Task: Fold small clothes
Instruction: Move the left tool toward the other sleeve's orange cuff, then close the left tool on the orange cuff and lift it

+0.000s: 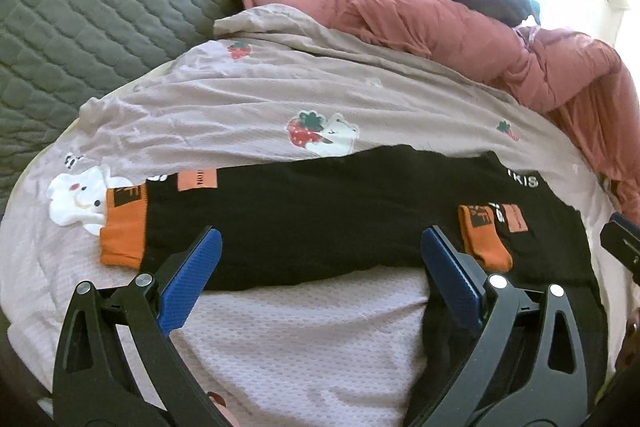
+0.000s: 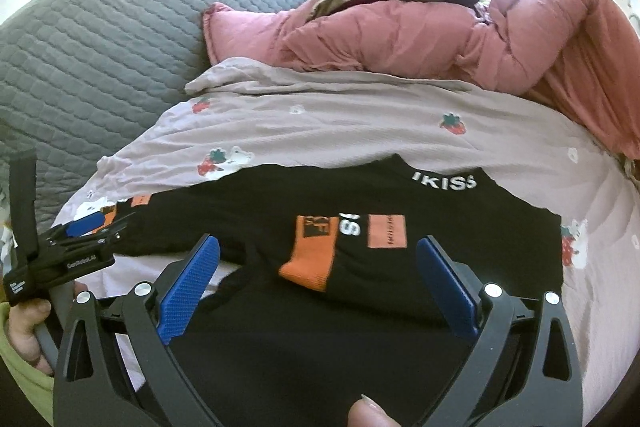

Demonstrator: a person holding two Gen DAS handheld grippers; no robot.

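On the bed (image 1: 280, 355), over a lilac strawberry-print sheet, the black garment (image 1: 320, 219) is lying spread out, its orange cuffs (image 1: 122, 227) showing at both ends and white lettering near its far edge. The left gripper (image 1: 320, 259) is hovering over the garment's near hem with jaws spread wide, blue pads (image 1: 190, 279) clear of the cloth as far as can be told, holding nothing. The right gripper (image 2: 318, 267) is likewise gaping wide above the garment's right part, an orange cuff lying between its fingers (image 2: 448, 287), nothing clamped; whether the tips are touching fabric cannot be told. In the right wrist view the left gripper is showing at the left edge, gripped by a hand (image 2: 28, 331) in a green sleeve. Open sheet is lying near the left gripper and left of the garment. Beyond the garment's far edge more sheet is running up to a pink quilt (image 2: 400, 35) heaped with dark striped cloth, and a grey quilted cover (image 1: 80, 27) is bounding the far left.
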